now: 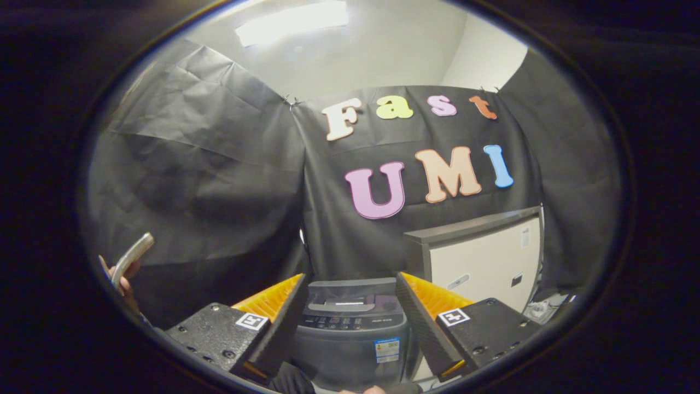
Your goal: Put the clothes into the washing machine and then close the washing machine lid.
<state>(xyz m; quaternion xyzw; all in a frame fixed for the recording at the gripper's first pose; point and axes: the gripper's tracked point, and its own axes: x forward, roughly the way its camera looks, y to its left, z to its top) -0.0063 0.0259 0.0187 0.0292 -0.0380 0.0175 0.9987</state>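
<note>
A small grey top-loading washing machine (350,334) stands against the black cloth wall, seen in the gap between my fingers and beyond them. Its lid (350,298) appears to lie flat on top, with a row of buttons on the panel in front of it. My gripper (350,276) is open, its fingers spread wide to either side of the machine, and nothing is held between them. A dark piece of cloth (291,378) shows low down below the left finger; I cannot tell whether it is clothing.
A white cabinet (481,268) with a grey top stands right of the machine, against the wall. At the far left a person's hand (121,282) holds a slim phone (133,256). Small items lie on the floor at the far right (541,309).
</note>
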